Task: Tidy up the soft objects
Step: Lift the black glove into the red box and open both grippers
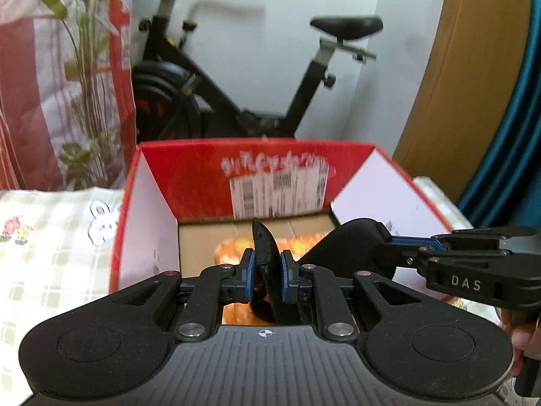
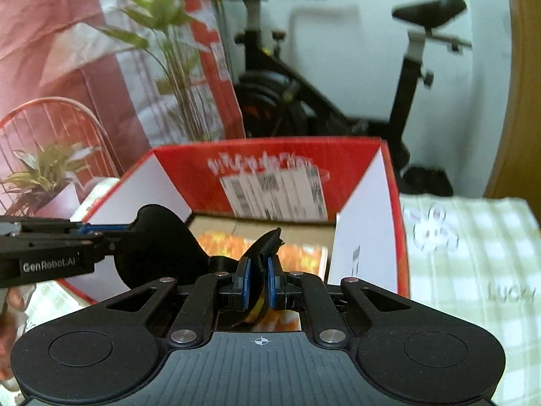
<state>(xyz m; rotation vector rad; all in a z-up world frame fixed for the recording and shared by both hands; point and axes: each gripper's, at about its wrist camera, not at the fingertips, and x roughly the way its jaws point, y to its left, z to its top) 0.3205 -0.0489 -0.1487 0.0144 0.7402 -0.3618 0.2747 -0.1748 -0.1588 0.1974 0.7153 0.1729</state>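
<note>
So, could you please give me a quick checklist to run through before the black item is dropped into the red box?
1. Left tool shut on the black soft item: ok.
2. Right tool shut on the same item: ok.
3. Item held over the open red box: ok.
4. Orange plush already lies inside; room left beside it: cannot tell.
5. Box standing on the checked cloth: ok.

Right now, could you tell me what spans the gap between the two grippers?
A black soft fabric piece, pinched by the left gripper and the right gripper, shown in both views.
</note>
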